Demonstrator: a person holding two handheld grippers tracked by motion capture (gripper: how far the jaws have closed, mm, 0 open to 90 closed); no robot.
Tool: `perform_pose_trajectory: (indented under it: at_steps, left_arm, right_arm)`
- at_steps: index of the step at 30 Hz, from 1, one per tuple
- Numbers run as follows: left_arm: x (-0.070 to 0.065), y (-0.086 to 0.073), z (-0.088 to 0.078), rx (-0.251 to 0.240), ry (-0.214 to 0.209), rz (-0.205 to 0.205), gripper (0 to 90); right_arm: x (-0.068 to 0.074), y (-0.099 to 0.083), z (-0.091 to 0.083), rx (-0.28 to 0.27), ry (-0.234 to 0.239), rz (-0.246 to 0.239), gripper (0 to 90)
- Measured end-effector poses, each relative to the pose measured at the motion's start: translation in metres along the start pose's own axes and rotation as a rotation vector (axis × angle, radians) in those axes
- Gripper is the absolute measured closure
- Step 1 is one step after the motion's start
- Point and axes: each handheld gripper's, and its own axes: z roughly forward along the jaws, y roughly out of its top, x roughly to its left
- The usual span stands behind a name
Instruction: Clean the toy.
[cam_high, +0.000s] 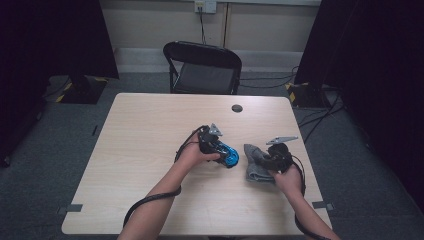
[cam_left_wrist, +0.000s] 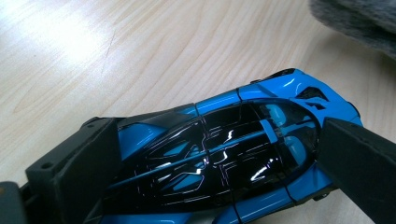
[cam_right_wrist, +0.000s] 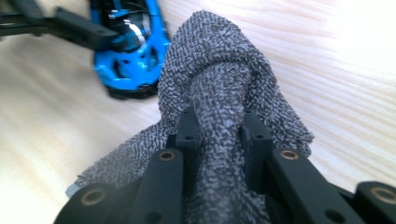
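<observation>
A blue and black toy car (cam_left_wrist: 224, 154) lies on the wooden table (cam_high: 150, 130), clamped across its body between the two black jaws of my left gripper (cam_left_wrist: 210, 163). In the high view the same car (cam_high: 229, 155) sits near the table's middle with my left gripper (cam_high: 220, 150) on it. My right gripper (cam_right_wrist: 218, 135) is shut on a bunched fold of a grey cloth (cam_right_wrist: 219, 84), which hangs around its jaws. Seen from above, the cloth (cam_high: 255, 162) rests just right of the car, with my right gripper (cam_high: 267, 161) at its right side.
A black folding chair (cam_high: 202, 67) stands behind the far table edge. A small dark round disc (cam_high: 237, 108) lies near the far edge. Cables trail from both grippers over the near table edge. Black curtains hang at both sides.
</observation>
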Motion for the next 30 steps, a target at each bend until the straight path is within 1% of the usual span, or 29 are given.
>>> perform_pose_trajectory:
  at_steps: [2, 4, 5, 6, 7, 10, 12, 17, 20, 26, 27, 30]
  left_arm:
    - [0.000, 0.000, 0.000, 0.002, 0.000, -0.001, 0.0]
    - [0.000, 0.000, 0.000, 0.002, 0.000, 0.000, 0.0]
    - [0.000, 0.000, 0.000, 0.002, 0.000, -0.001, 0.0]
    - [0.000, 0.000, 0.000, 0.002, 0.000, -0.001, 0.0]
    - [0.000, 0.000, 0.000, 0.001, 0.000, 0.000, 0.0]
    - [0.000, 0.000, 0.000, 0.001, 0.000, -0.001, 0.0]
    - [0.000, 0.000, 0.000, 0.000, 0.001, -0.001, 0.0]
    - [0.000, 0.000, 0.000, -0.001, 0.001, -0.002, 0.0]
    - [0.000, 0.000, 0.000, -0.001, 0.001, -0.002, 0.0]
    - [-0.001, 0.000, 0.000, -0.001, 0.002, -0.001, 0.0]
    - [0.000, 0.000, 0.000, -0.001, 0.002, -0.001, 0.0]
    - [-0.001, 0.000, 0.000, 0.000, 0.002, -0.002, 0.0]
  right_arm:
    - [-0.004, 0.002, 0.004, 0.006, -0.024, 0.004, 73.6]
    - [-0.005, 0.003, 0.006, 0.011, -0.027, 0.010, 73.6]
    - [-0.007, 0.005, 0.011, 0.019, -0.038, 0.021, 73.5]
    - [-0.007, 0.005, 0.011, 0.019, -0.038, 0.021, 73.5]
    - [-0.007, 0.007, 0.016, 0.028, -0.041, 0.017, 73.4]
    - [-0.003, 0.009, 0.022, 0.037, -0.040, 0.006, 73.3]
    - [0.001, 0.010, 0.028, 0.050, -0.036, -0.003, 73.3]
    - [0.012, 0.011, 0.037, 0.064, -0.002, -0.027, 73.3]
    - [0.017, 0.013, 0.038, 0.077, 0.008, -0.049, 73.3]
    - [0.021, 0.010, 0.037, 0.079, 0.032, -0.054, 73.3]
    - [0.022, 0.010, 0.036, 0.083, 0.037, -0.046, 73.3]
    - [0.024, 0.008, 0.035, 0.086, 0.046, -0.055, 73.3]
